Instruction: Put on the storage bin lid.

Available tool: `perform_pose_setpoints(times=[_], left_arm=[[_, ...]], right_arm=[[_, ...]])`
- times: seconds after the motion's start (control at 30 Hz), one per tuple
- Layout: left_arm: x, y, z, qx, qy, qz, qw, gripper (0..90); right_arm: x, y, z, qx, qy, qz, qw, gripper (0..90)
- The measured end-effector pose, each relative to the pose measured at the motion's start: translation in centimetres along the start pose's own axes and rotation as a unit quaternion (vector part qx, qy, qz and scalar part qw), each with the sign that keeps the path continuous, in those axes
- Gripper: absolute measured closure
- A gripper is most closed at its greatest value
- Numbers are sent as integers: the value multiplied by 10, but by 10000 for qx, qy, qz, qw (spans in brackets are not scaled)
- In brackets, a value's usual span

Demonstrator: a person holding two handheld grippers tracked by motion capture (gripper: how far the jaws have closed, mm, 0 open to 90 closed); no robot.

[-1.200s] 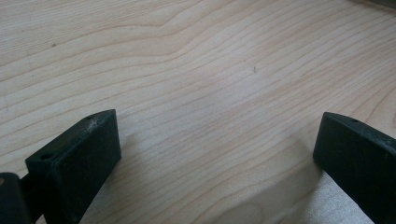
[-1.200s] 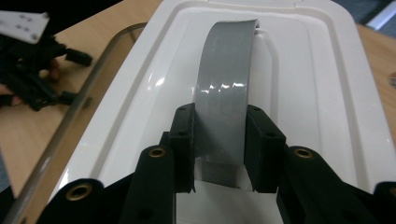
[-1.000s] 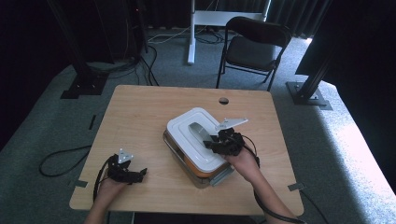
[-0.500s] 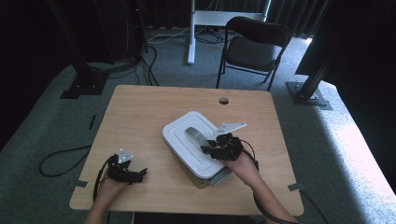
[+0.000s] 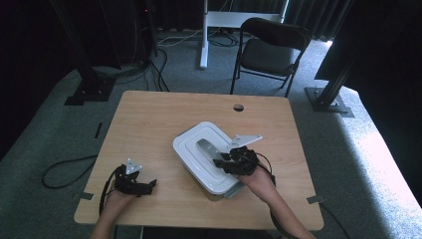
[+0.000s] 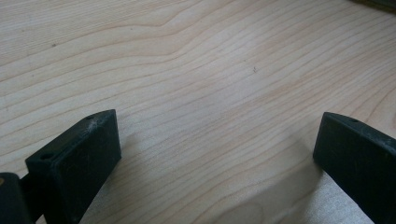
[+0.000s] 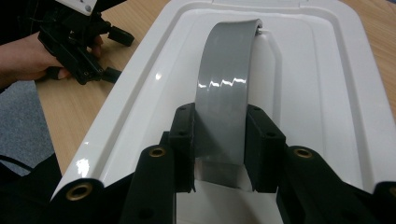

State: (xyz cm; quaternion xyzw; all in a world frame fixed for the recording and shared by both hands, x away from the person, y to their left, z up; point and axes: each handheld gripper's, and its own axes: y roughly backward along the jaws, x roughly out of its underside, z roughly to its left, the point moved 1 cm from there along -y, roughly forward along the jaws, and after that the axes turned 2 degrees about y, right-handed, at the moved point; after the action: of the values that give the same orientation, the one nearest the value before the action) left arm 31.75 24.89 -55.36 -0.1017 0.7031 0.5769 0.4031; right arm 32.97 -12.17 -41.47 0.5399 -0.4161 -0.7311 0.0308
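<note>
A white rectangular lid with a curved grey handle lies over a container in the middle of the wooden table. My right gripper is shut on the near end of that handle; in the right gripper view the pads clamp the grey handle from both sides above the lid. At the table's front left, my left gripper rests low over bare wood, open, with nothing between its fingers. The right gripper view has that left gripper at its upper left, in a hand.
A round cable hole sits near the table's far edge. Behind the table stands a black folding chair. Dark stand bases flank the table on the carpet, and a cable loops on the floor at the left.
The lid, raised and tilted a second ago with an orange-edged container showing beneath, has come down flat over it, my right gripper still on the handle. The left gripper has stayed put.
</note>
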Motion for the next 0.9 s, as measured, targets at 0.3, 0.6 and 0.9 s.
perform_pose_setpoints(times=[0.3,0.6,0.9], left_arm=[[0,0,0,1,-1,1,10000,12],[-1,-1,-1,-58,68,-1,10000,11],[-7,3,-7,-354,221,-58,9991,11]], right_arm=[[5,-2,1,-55,7,39,10000,675],[9,-4,-4,-268,-33,-84,9996,553],[0,17,-21,-304,-248,-553,9977,167]])
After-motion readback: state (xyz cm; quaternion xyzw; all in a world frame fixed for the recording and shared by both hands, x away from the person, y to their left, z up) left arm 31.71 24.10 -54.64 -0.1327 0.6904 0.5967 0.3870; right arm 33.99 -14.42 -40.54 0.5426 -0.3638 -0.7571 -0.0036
